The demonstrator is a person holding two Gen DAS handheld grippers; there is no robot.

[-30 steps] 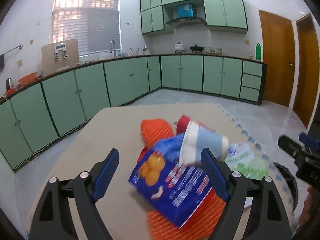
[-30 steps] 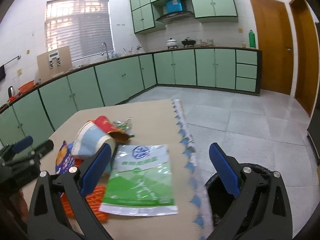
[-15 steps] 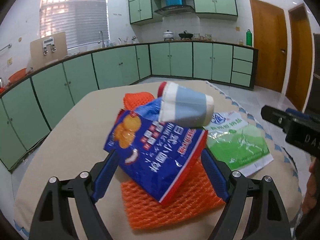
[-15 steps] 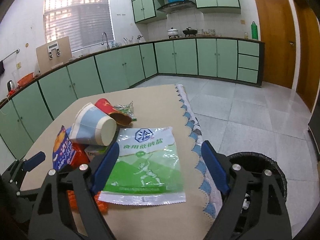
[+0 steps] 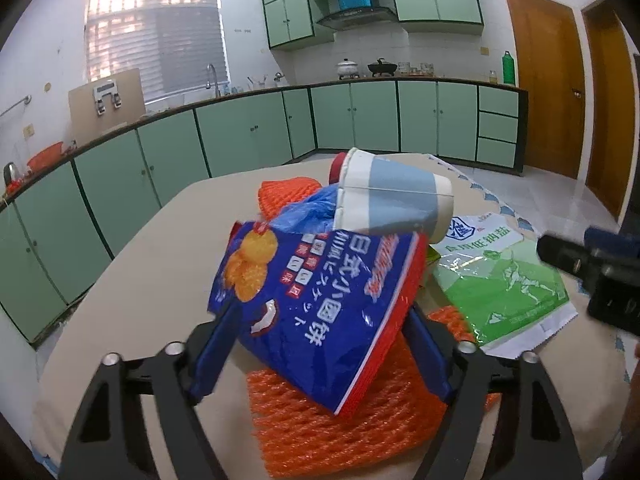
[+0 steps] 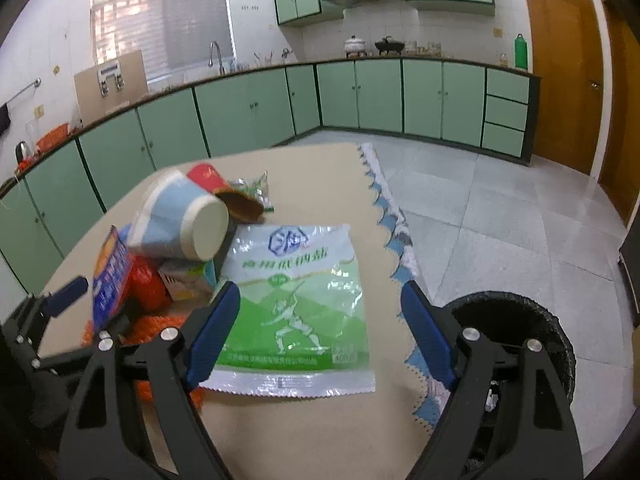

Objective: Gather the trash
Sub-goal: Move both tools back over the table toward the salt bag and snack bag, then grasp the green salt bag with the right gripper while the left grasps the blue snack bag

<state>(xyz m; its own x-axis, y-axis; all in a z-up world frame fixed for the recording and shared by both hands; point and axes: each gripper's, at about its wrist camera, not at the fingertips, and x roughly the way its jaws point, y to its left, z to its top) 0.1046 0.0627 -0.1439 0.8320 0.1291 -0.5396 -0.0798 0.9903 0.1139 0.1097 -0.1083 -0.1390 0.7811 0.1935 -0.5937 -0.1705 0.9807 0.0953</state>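
Trash is lying heaped on the beige table point(image 6: 312, 432), bin point(image 6: 516, 320) waiting below its edge. Left gripper point(image 5: 320, 356), jaws closing, is straddling the blue snack bag point(image 5: 316, 300), pads apparently not yet pressing: squeeze before lifting. Right gripper point(image 6: 320, 340) is hovering apart over the green salt packet point(image 6: 296, 304); pinch its edge.

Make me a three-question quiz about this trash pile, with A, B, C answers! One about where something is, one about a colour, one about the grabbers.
1. Where is the trash bin?
A. On the table
B. On the floor beside the table
C. On the kitchen counter

2. What colour is the salt bag?
A. Green and white
B. Purple
C. Black

3. How is the right gripper?
A. Shut on a cup
B. Open, over the salt bag
C. Holding the bin

Answers:
1 B, the black-lined bin stands on the tiles by the table's edge.
2 A, green picture, white top.
3 B, both fingers stand apart, pinching nothing.
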